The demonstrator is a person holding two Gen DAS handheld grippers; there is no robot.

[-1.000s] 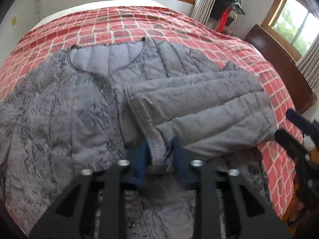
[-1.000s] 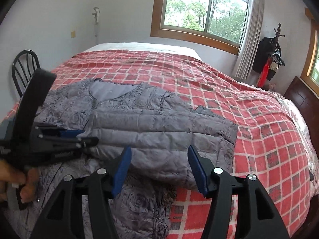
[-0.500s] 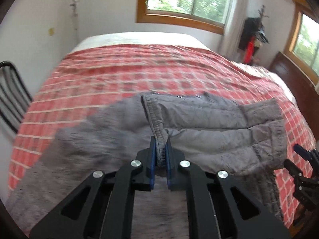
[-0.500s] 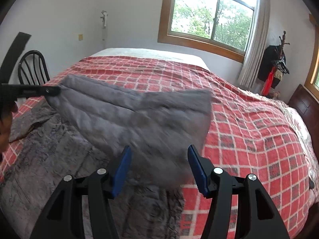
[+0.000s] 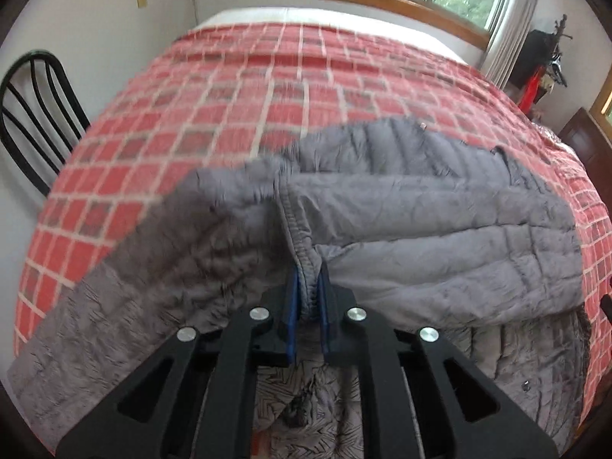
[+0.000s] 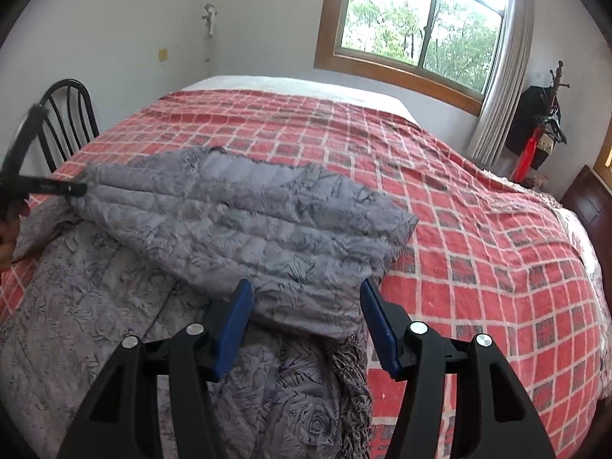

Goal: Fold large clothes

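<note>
A grey quilted jacket (image 5: pixel 440 237) with a rose pattern lies on the bed; it also shows in the right wrist view (image 6: pixel 237 222). My left gripper (image 5: pixel 306 302) is shut on the cuff of the jacket's sleeve (image 5: pixel 302 252) and holds the sleeve lifted across the jacket's body. In the right wrist view the left gripper (image 6: pixel 72 189) shows at the far left, pinching the sleeve end. My right gripper (image 6: pixel 306 321) is open and empty, its blue pads on either side of the folded sleeve's near edge without touching it.
A red checked bedspread (image 6: pixel 459 210) covers the bed. A black metal chair (image 6: pixel 65 114) stands at the bed's left side, also in the left wrist view (image 5: pixel 30 114). A window (image 6: pixel 420 30) and a coat stand (image 6: pixel 547 122) are at the back right.
My left gripper has closed on the sleeve cuff and carried it up and to the left across the jacket. The right gripper has stayed open and almost still.
</note>
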